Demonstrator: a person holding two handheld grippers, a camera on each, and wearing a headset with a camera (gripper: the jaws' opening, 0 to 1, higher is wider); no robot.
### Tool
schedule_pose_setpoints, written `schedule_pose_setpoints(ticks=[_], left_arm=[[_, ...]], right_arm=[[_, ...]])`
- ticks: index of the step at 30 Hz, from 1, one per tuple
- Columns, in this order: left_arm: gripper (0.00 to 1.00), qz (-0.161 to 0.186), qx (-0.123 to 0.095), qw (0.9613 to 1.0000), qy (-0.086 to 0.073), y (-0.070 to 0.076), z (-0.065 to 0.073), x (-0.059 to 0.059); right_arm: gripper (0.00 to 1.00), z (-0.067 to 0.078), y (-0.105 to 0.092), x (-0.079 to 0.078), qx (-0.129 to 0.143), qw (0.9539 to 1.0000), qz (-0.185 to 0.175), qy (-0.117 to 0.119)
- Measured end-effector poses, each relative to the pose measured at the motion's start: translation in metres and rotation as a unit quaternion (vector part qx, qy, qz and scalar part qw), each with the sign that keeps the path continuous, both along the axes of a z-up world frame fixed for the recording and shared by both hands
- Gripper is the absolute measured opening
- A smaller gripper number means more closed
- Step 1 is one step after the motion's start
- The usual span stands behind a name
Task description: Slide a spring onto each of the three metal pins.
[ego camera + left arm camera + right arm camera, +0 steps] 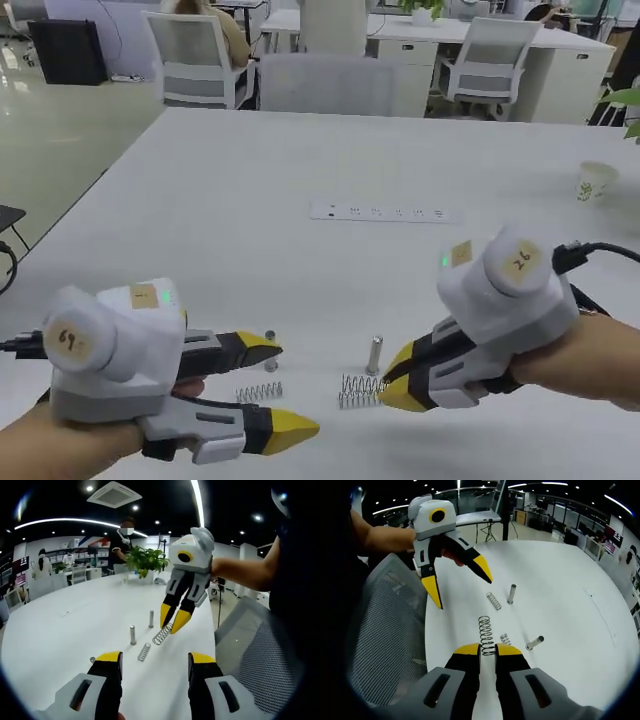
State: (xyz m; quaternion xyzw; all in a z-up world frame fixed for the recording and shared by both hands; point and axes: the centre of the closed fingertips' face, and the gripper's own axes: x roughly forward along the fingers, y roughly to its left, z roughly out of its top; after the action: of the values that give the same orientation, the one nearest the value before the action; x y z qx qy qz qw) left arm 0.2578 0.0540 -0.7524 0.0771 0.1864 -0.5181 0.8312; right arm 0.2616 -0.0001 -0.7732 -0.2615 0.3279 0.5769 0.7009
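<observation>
pinching one spring (358, 391) in my right gripper (395, 385) near the upright pin (375, 354); left gripper (293, 388) spread apart beside it

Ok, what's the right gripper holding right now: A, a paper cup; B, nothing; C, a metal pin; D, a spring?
D: the right gripper is pinched shut on one end of a spring that sticks out ahead of its jaws.

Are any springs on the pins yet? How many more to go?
None yet: the near pin and far pin stand bare. The right gripper pinches one spring; the left gripper is open, and a second spring lies on the table. All three remain.
</observation>
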Motion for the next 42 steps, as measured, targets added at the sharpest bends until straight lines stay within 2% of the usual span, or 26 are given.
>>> schedule_pose_setpoints(ticks=[5, 8, 10, 20, 34, 38, 42], left_arm=[[0.45, -0.02, 0.008, 0.9997, 0.011, -0.009, -0.01, 0.0], [0.43, -0.03, 0.013, 0.9994, 0.013, -0.015, -0.014, -0.001], [0.39, -0.04, 0.015, 0.9991, 0.006, -0.02, -0.013, -0.002], [0.28, -0.075, 0.026, 0.9968, -0.012, -0.037, -0.013, -0.009], [0.12, -0.102, 0.05, 0.9926, -0.043, -0.043, -0.016, -0.017], [0.04, -0.103, 0.054, 0.9915, -0.059, -0.044, -0.015, -0.015], [0.04, -0.112, 0.06, 0.9897, -0.066, -0.045, -0.016, -0.017]], right_arm=[[0.08, -0.002, 0.005, -0.003, -0.009, 0.9998, 0.017, 0.0], [0.08, -0.003, 0.007, -0.006, -0.013, 0.9996, 0.026, 0.003], [0.08, -0.002, 0.008, -0.007, -0.013, 0.9994, 0.031, 0.001], [0.08, 0.0, 0.007, -0.011, -0.021, 0.9988, 0.044, -0.002], [0.08, 0.001, 0.006, -0.02, -0.026, 0.9978, 0.061, 0.009], [0.08, 0.0, 0.005, -0.024, -0.029, 0.9974, 0.065, 0.015], [0.09, -0.001, 0.004, -0.024, -0.029, 0.9974, 0.063, 0.015]])
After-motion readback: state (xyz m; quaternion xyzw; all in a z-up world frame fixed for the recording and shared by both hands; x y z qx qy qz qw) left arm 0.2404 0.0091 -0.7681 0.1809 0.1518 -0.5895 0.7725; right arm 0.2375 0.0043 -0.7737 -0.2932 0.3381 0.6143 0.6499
